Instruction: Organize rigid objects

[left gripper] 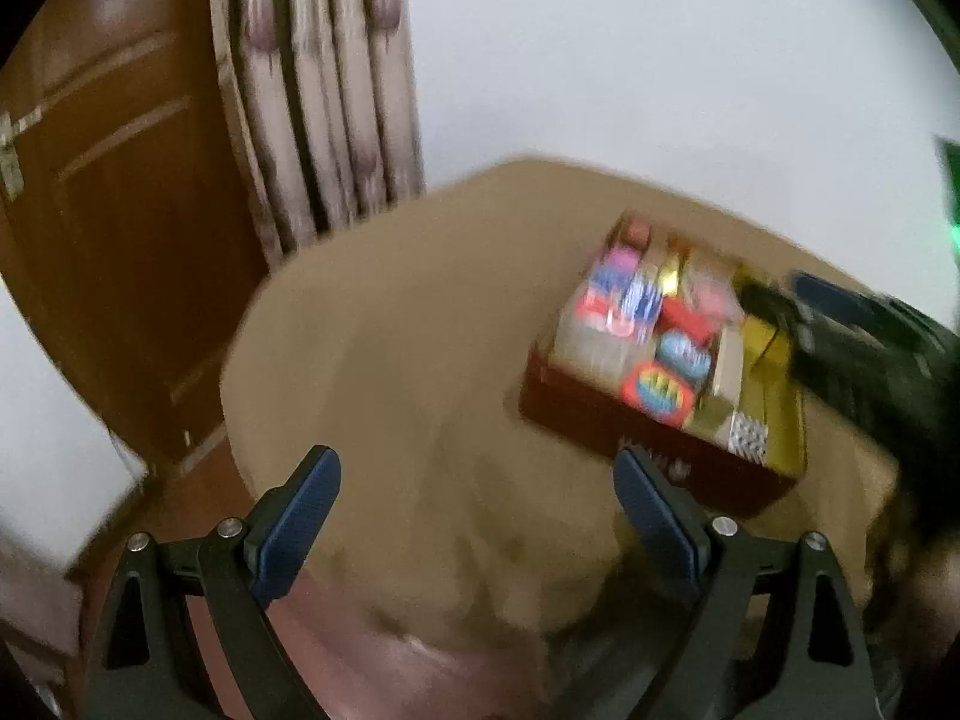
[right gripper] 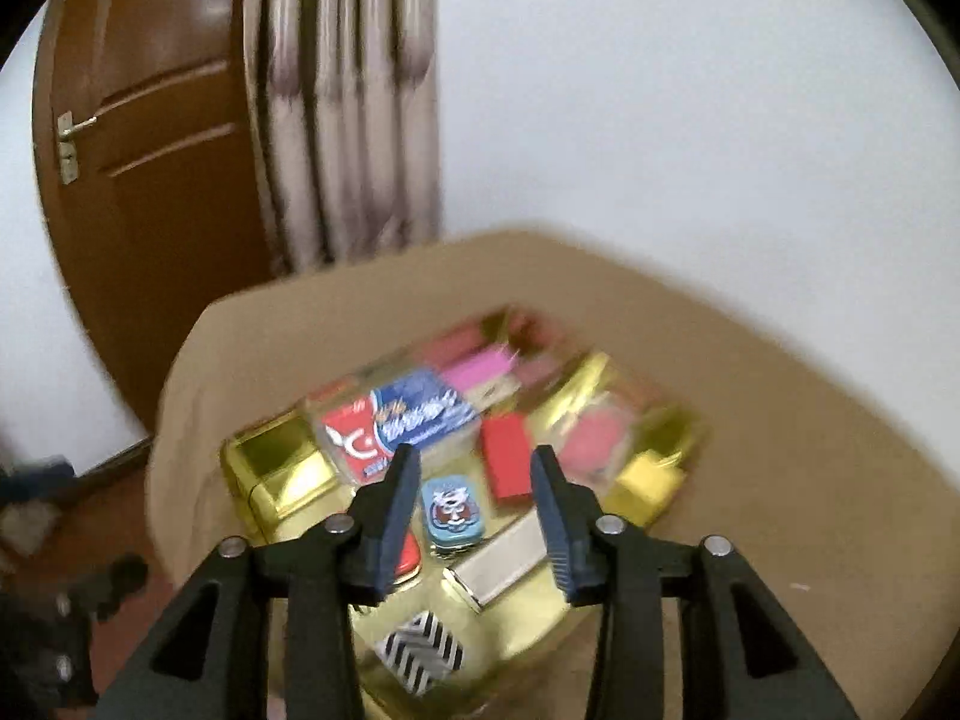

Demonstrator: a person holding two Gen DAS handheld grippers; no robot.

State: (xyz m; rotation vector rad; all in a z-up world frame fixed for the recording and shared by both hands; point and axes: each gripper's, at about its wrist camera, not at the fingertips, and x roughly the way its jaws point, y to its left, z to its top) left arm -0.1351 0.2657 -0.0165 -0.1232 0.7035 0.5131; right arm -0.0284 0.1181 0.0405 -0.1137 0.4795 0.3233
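A dark red box with a gold lining (left gripper: 600, 420) sits on the tan table (left gripper: 390, 330) and holds several small colourful tins and boxes. My left gripper (left gripper: 480, 480) is open and empty, above the table to the left of the box. My right gripper (right gripper: 474, 468) is open and empty, hovering over the same box (right gripper: 270, 480), above a small light blue tin (right gripper: 453, 510). A red tin (right gripper: 507, 462), a blue and red pack (right gripper: 396, 420), a silver tin (right gripper: 510, 558) and a black-and-white striped tin (right gripper: 420, 651) lie around it. The right gripper shows in the left wrist view (left gripper: 852, 330).
A brown door (left gripper: 120, 240) and a striped curtain (left gripper: 324, 90) stand behind the table on the left. A white wall (left gripper: 660, 60) is behind. The table edge curves close to the left gripper, with brown floor (left gripper: 180, 492) below. Both views are motion-blurred.
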